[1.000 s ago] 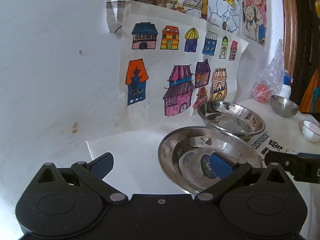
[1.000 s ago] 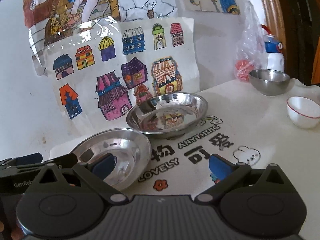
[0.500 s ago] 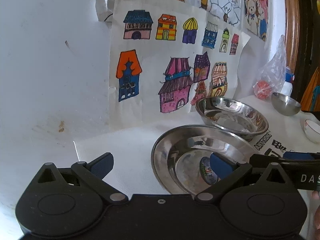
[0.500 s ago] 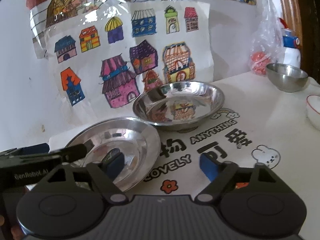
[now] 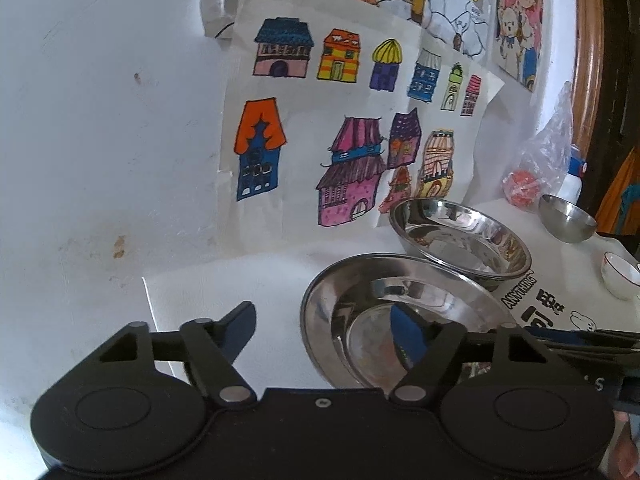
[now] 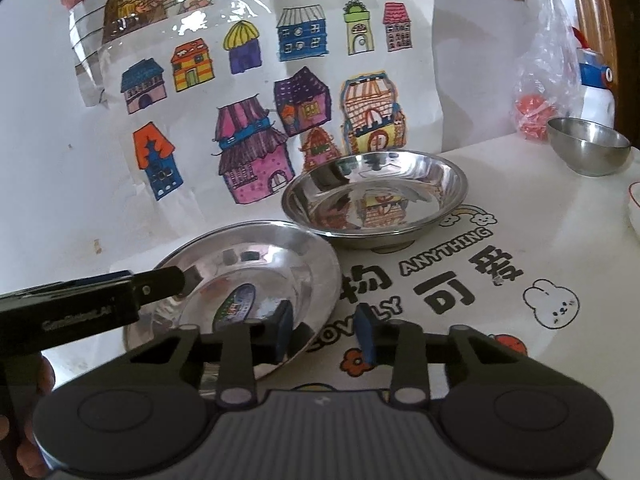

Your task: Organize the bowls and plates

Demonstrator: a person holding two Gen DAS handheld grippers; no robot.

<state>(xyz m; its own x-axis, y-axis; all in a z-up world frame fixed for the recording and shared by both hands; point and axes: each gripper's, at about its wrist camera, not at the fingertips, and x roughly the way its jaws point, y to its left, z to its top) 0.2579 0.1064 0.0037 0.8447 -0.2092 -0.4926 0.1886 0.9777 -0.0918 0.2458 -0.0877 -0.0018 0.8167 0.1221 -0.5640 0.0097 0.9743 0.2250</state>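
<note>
A shallow steel plate (image 5: 408, 312) (image 6: 256, 276) lies on the white table near the wall. A deeper steel plate (image 5: 460, 240) (image 6: 376, 196) stands just behind it. My left gripper (image 5: 326, 328) is open, its fingers astride the near plate's left rim. It also shows in the right wrist view (image 6: 176, 280), reaching over that plate. My right gripper (image 6: 324, 330) is half closed, its fingers on either side of the near plate's right rim, not pressing it. A small steel bowl (image 5: 566, 218) (image 6: 588, 146) and a white bowl (image 5: 620, 276) stand at the far right.
The wall with taped house drawings (image 6: 260, 92) rises close behind the plates. A plastic bag with something orange (image 6: 534, 116) and a white bottle (image 6: 596, 88) stand at the back right. The printed tablecloth (image 6: 460, 280) spreads to the right.
Both grippers have moved in on the near steel plate. The right gripper's fingers have narrowed around its right rim. The left gripper has shifted closer to its left rim.
</note>
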